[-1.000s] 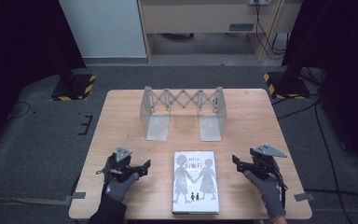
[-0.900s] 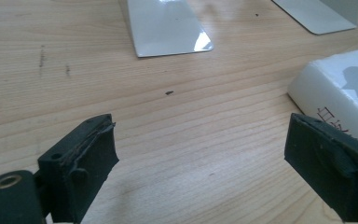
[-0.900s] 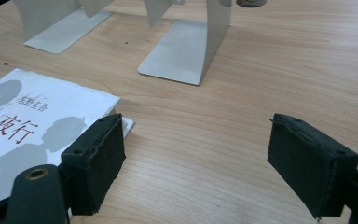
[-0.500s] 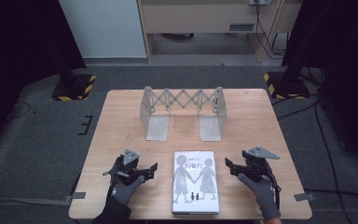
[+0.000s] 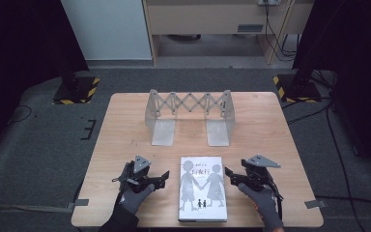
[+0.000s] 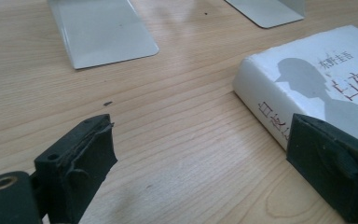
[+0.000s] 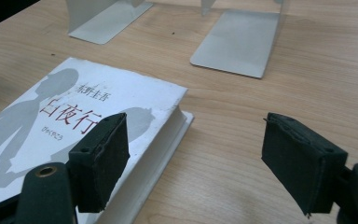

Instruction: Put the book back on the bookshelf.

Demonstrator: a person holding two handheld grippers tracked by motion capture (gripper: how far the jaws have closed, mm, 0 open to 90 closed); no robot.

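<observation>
A white book (image 5: 202,188) with grey silhouette figures and red title lettering lies flat near the table's front edge. My left gripper (image 5: 163,176) stands open just left of the book's spine (image 6: 265,116); its jaws hold nothing and its right jaw is close to the spine. To the right of the book, my right gripper (image 5: 230,175) is open too, its left jaw over the page edge of the book (image 7: 98,121). Behind the book stands a metal expandable book rack (image 5: 189,115) with two flat base plates.
The wooden table (image 5: 270,130) has bare surface on both sides of the rack. The rack's base plates (image 6: 103,32) (image 7: 235,44) lie flat a short way beyond each gripper. Dark floor, cables and yellow-black striped stand bases surround the table.
Both grippers have moved inward toward the book from either side. The book and the rack have not moved.
</observation>
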